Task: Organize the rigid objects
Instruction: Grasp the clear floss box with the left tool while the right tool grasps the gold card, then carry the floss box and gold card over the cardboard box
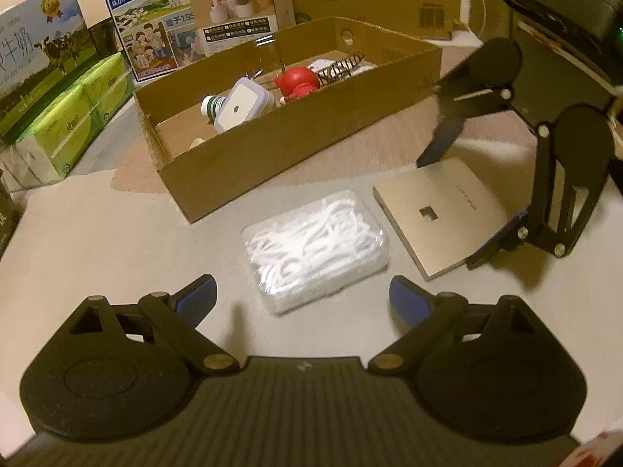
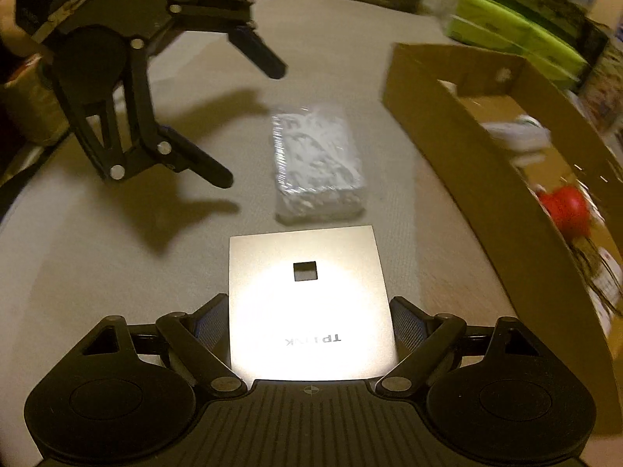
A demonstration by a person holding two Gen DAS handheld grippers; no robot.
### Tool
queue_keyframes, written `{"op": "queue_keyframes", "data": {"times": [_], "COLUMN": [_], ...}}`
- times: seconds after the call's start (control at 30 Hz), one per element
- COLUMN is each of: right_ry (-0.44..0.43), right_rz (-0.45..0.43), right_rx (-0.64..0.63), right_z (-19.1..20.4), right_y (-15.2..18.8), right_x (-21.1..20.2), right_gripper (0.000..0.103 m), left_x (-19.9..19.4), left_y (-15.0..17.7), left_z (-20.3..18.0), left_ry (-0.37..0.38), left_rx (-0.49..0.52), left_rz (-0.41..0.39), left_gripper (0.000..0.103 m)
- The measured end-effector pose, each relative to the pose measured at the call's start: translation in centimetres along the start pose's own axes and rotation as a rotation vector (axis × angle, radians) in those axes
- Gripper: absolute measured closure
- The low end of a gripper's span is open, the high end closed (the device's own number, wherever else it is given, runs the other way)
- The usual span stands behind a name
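Left wrist view: the left gripper [image 1: 303, 299] fills the bottom of the frame, its blue-padded fingers spread wide with nothing between them. Just above them, at centre, a clear plastic box of white picks [image 1: 316, 250] lies on the grey table [image 1: 97, 241]. To its right sits a flat gold square panel [image 1: 432, 216] with a small square hole. The right gripper [image 1: 455, 210] comes in from the upper right, one finger at the panel's upper corner and the other at its lower right edge — whether the pads press on it cannot be told here. Above centre stands an open cardboard box [image 1: 272, 155] holding a red figure [image 1: 298, 81], a white-lidded container [image 1: 241, 104] and a small bottle [image 1: 212, 106]. Milk cartons [image 1: 144, 19] and green packs [image 1: 78, 116] line the upper left.

Right wrist view: the right gripper [image 2: 309, 323] straddles the gold panel at the lower centre, a pad close beside each side edge — spread wide, contact unclear. The box of picks lies just above the panel; the left gripper hangs open at the upper left, the cardboard box along the right edge.
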State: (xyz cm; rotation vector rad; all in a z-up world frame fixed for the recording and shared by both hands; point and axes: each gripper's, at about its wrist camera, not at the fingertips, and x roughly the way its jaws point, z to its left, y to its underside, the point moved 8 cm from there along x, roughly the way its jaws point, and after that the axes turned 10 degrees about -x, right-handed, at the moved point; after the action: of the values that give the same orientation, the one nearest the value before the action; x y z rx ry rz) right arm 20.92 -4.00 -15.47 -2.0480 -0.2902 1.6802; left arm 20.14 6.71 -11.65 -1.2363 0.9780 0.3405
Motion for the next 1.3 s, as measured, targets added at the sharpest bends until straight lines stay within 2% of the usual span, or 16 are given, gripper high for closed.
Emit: {"op": "queue_keyframes", "data": {"times": [0.2,0.43,0.53,0.67,0.93,1.3], "right_ry": [0.101,0.234,0.285,0.336,0.385,0.418], "right_rz": [0.020,0.009,-0.007,-0.031,-0.062,-0.072], "right_rx": [0.115,0.402,0.522,0.627,0.762,0.812], "right_z": [-1.6,-3.5,-4.1,-4.0,-3.2,-2.4], "right_y": [2.0,5.8,7.1,8.4,9.2,9.3], "right_x": [-1.4,-3.3,-4.2,-5.2,-6.2,-8.0], "right_gripper": [0.017,0.017,0.017,0.017,0.017,0.017], "left_x": [1.6,3.0,3.2,3.5,3.6,1.5], "left_y": [-1.1,-1.5,-1.6,-1.8,-1.8,-0.6], "left_z": [-0.7,-0.9,-0.4,-0.3,-0.7,-2.7], "left_ry": [-0.028,-0.097,-0.147,-0.168,-0.201,-0.187], "left_rx": [-0.114,-0.252,-0.312,-0.341,-0.363,-0.390], "left_rz": [0.001,-0.010,-0.019,-0.022,-0.003,0.008], "left_gripper": [0.008,0.008,0.012,0.016,0.019,0.019]}}
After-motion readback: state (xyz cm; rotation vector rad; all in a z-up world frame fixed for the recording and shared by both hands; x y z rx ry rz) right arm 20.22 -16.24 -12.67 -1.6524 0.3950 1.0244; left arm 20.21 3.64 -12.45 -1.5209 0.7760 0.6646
